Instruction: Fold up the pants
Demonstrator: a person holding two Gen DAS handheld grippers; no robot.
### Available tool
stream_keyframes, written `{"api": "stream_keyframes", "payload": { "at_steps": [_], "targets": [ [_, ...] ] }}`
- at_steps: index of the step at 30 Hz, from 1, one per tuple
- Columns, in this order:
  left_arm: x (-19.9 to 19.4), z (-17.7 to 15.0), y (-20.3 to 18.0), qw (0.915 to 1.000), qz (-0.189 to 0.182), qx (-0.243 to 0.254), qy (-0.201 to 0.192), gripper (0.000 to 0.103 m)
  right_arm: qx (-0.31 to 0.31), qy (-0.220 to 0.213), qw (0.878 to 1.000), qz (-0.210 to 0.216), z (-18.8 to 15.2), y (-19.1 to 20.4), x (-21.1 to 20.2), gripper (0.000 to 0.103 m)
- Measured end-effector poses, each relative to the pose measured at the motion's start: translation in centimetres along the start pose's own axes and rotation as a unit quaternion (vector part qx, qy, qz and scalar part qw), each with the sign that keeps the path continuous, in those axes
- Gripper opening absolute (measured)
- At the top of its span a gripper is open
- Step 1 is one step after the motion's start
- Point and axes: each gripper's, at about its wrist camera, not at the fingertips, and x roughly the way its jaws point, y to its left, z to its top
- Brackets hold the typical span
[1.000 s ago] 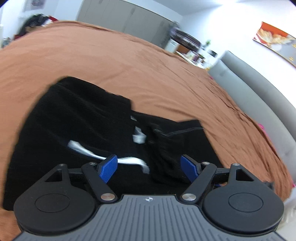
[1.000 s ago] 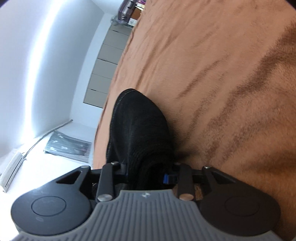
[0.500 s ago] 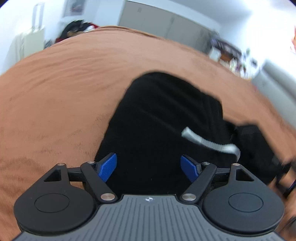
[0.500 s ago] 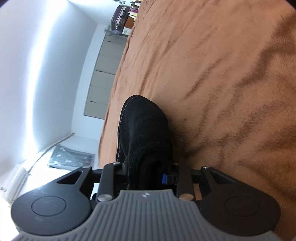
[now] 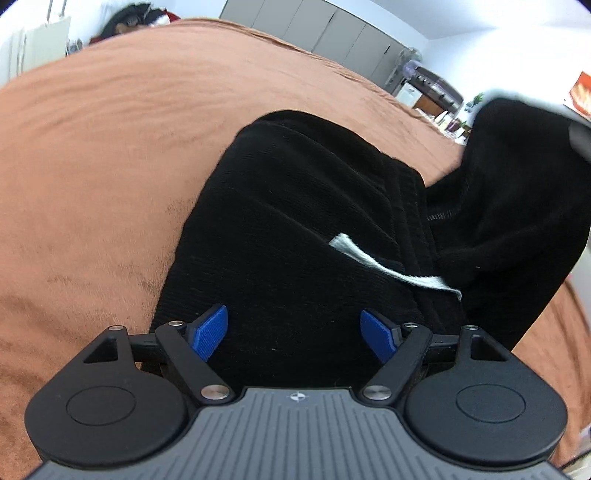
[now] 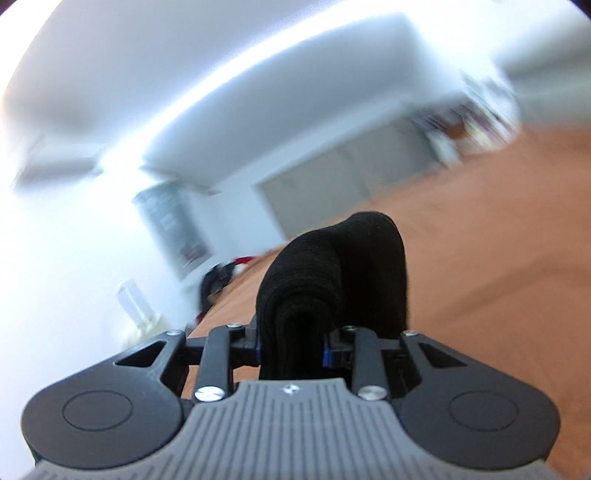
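Observation:
Black pants (image 5: 295, 206) lie on a brown bedspread (image 5: 110, 147), with a white drawstring (image 5: 388, 269) showing at the waistband. My left gripper (image 5: 295, 332) is open just above the near edge of the pants, holding nothing. My right gripper (image 6: 291, 347) is shut on a bunched fold of the pants (image 6: 332, 280) and holds it up off the bed. That lifted part hangs at the right of the left wrist view (image 5: 517, 206).
The brown bedspread (image 6: 498, 258) fills most of both views. Grey wardrobe doors (image 5: 332, 26) stand at the back. Cluttered shelves (image 5: 436, 85) are at the far right, dark clothing (image 5: 136, 18) at the far left.
My right gripper has swung up and turned, lifting the held part of the pants off the bed. The left gripper has shifted left over the pants and stays open.

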Motion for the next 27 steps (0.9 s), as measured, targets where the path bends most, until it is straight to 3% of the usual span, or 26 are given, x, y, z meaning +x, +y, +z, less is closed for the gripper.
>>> {"api": "stream_keyframes", "payload": {
  "at_steps": [2,4,7,9,10,12,18,22,24,25,26,27],
  "targets": [
    [-0.4,-0.1,1.1,0.9998,-0.017,-0.013,-0.001,0.091,-0.099,-0.008,0.994,0.045,-1.1,4.7,0.4,0.024],
    [-0.8,-0.3,2.4,0.9987,-0.039,-0.034,-0.004,0.09,-0.199,-0.005,0.976,0.091,-2.8,8.8,0.6,0.023],
    [-1.6,-0.4,4.5,0.9937,-0.081,-0.077,-0.011,0.09,-0.293,0.023,0.947,0.131,-5.8,13.2,1.5,0.023],
    [-2.4,-0.9,6.3,0.9876,-0.11,-0.111,-0.013,0.09,-0.333,0.044,0.932,0.137,-7.6,15.0,2.5,0.023],
    [-2.8,-1.3,7.3,0.9841,-0.12,-0.13,-0.012,0.083,-0.351,0.057,0.925,0.135,-8.4,15.7,3.0,0.023],
    [-4.2,-2.1,9.5,0.9759,-0.138,-0.168,-0.02,0.079,-0.391,0.07,0.91,0.123,-9.9,16.6,3.8,0.023],
    [-8.5,-4.3,14.3,0.9631,-0.13,-0.227,-0.066,0.08,-0.478,0.069,0.867,0.127,-12.8,18.2,4.6,0.023],
    [-9.9,-4.0,15.5,0.952,-0.15,-0.252,-0.087,0.081,-0.523,0.071,0.837,0.144,-15.1,19.7,4.6,0.024],
    [-10.5,-3.8,15.4,0.9477,-0.163,-0.256,-0.1,0.084,-0.543,0.094,0.82,0.154,-16.9,18.8,6.6,0.025],
    [-10.7,-3.5,15.3,0.9473,-0.166,-0.254,-0.101,0.084,-0.551,0.139,0.809,0.149,-18.4,18.5,7.9,0.027],
    [-10.8,-3.2,14.9,0.9479,-0.17,-0.25,-0.099,0.085,-0.573,0.175,0.789,0.14,-19.8,17.7,9.5,0.03],
    [-10.9,-3.0,14.5,0.9493,-0.173,-0.245,-0.095,0.087,-0.608,0.173,0.762,0.137,-21.4,17.4,9.6,0.036]
  ]
}}
